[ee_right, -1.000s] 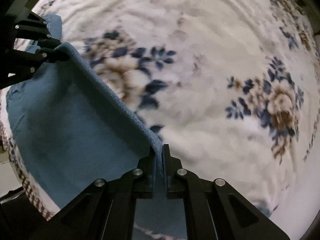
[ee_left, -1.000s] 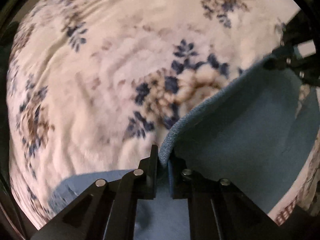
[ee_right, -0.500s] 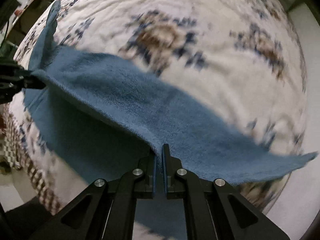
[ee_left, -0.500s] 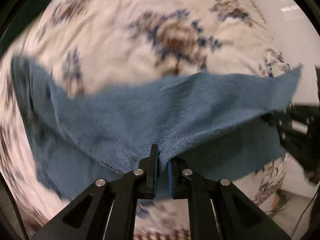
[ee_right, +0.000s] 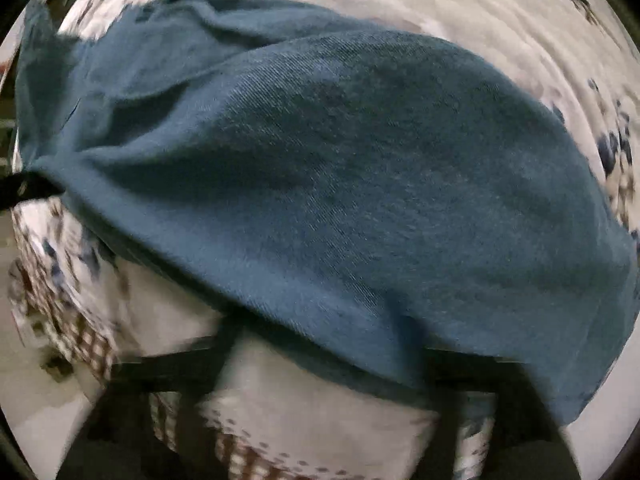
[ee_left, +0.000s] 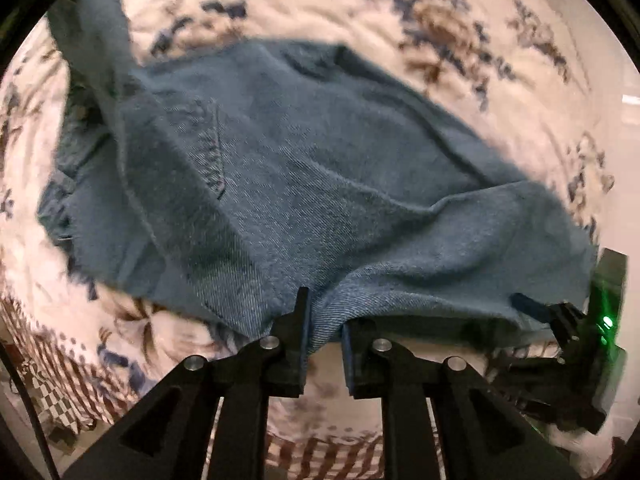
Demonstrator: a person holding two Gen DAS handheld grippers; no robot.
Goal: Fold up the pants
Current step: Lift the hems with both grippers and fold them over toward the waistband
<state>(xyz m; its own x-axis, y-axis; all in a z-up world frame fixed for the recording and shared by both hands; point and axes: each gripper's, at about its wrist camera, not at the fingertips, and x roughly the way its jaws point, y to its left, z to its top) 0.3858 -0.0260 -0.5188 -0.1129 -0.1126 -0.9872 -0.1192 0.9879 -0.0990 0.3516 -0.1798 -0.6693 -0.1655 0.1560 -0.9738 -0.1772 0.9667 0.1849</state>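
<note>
Blue denim pants [ee_left: 320, 168] lie folded over on a floral bedspread [ee_left: 460, 12]. My left gripper [ee_left: 323, 320] has its fingers a small gap apart, with the near denim edge still between them. The right gripper shows at the right of the left wrist view [ee_left: 536, 308], at the same edge of the cloth. In the right wrist view the pants [ee_right: 340, 168] drape over my right gripper and hide its fingertips; only blurred black finger arms [ee_right: 168, 368] show, spread wide apart. The left gripper's tip [ee_right: 24, 190] shows at the left edge there.
The bedspread's checked brown border [ee_left: 60, 380] hangs at the near bed edge, and it also shows in the right wrist view [ee_right: 80, 344]. Pale floor lies beyond the bed on the right [ee_left: 624, 184].
Both grippers swung the held denim edge over and toward the near side, laying the cloth onto itself. The left fingers have parted slightly and the right finger arms have spread apart.
</note>
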